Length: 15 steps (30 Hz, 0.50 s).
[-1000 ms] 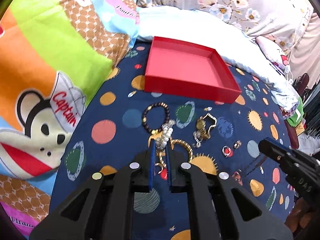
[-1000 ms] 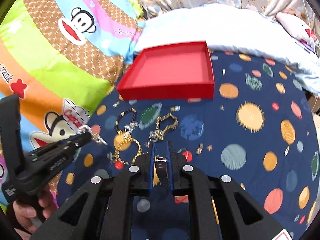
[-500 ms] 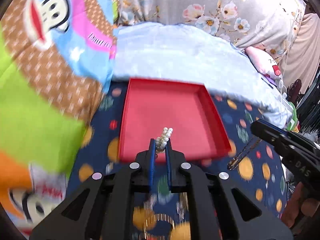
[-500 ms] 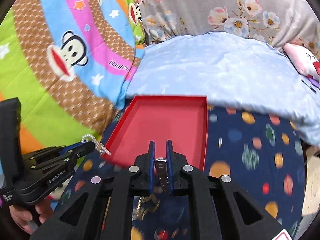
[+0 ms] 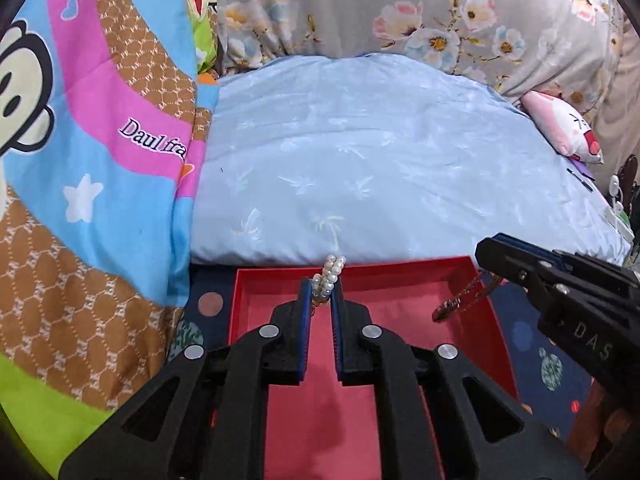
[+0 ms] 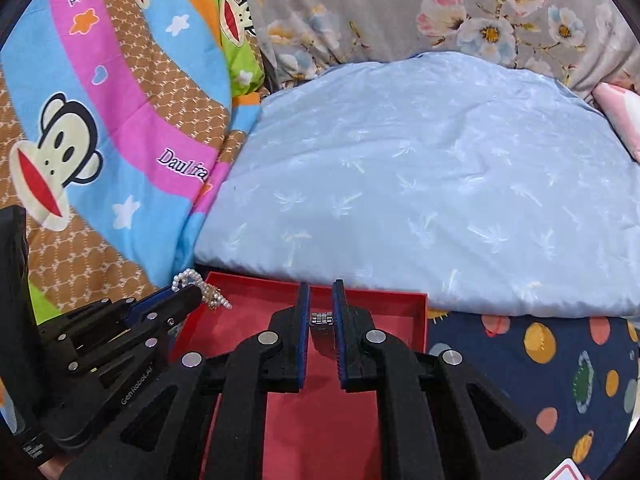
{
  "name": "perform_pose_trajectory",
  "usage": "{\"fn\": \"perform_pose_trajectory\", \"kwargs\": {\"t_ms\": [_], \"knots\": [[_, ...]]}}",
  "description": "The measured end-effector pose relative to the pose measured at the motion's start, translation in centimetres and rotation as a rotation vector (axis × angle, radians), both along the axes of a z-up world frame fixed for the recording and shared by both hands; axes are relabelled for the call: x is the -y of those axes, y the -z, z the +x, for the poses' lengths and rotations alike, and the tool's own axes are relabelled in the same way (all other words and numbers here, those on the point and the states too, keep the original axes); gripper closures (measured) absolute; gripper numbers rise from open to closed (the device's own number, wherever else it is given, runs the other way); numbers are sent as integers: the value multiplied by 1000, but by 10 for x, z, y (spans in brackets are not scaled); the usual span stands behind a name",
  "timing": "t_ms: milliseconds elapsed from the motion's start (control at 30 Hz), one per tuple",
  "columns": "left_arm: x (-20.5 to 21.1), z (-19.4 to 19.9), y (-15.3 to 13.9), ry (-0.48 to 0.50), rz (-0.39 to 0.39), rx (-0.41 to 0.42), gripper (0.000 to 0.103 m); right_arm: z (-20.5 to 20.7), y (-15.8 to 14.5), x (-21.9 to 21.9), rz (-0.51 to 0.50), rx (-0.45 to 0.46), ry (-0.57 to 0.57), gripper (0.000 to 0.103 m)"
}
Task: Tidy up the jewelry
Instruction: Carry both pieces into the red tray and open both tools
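Note:
A red tray [image 5: 404,274] lies on the navy spotted sheet, right below both grippers. My left gripper [image 5: 320,292] is shut on a white pearl bracelet [image 5: 330,274] that sticks up past its fingertips, over the tray's far part. In the right wrist view my right gripper [image 6: 321,294] is shut on a silver link bracelet [image 6: 322,319], above the red tray [image 6: 384,300]. The left gripper [image 6: 191,295] shows there at the left with the pearl bracelet [image 6: 188,279] over the tray's left rim. The right gripper [image 5: 487,254] enters the left wrist view from the right, its silver bracelet [image 5: 460,300] dangling over the tray.
A light blue pillow [image 5: 380,160] rises just behind the tray. A bright cartoon monkey blanket [image 5: 100,168] piles up on the left. Floral fabric [image 5: 440,20] hangs at the back and a pink plush [image 5: 568,132] lies at the right. The navy spotted sheet [image 6: 540,364] extends to the right.
Both grippers have travelled forward from above the jewelry pile to above the red tray, each still holding its bracelet. The loose jewelry has dropped out of view.

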<state>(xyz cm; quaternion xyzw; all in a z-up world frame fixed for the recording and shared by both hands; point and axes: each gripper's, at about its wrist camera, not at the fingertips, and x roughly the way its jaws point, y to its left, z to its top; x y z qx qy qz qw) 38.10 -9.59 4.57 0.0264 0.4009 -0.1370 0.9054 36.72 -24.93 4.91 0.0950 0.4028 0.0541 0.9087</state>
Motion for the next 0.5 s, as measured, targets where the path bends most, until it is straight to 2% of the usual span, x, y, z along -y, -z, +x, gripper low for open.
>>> {"fn": "perform_pose_trajectory", "kwargs": {"t_ms": [200, 333, 367, 400, 467, 500], "knots": [[10, 26, 31, -24, 32, -41, 94, 21, 34, 2, -29, -42, 17, 93], [13, 27, 41, -35, 63, -25, 92, 16, 45, 6, -61, -55, 35, 91], [14, 26, 42, -43, 84, -19, 83, 13, 45, 7, -72, -51, 41, 87], [15, 25, 43, -50, 97, -13, 67, 11, 45, 8, -75, -49, 43, 85], [15, 20, 42, -61, 98, 1, 56, 4, 41, 10, -79, -39, 57, 71], [15, 16, 39, -64, 99, 7, 56, -2, 38, 11, -80, -28, 63, 69]]}}
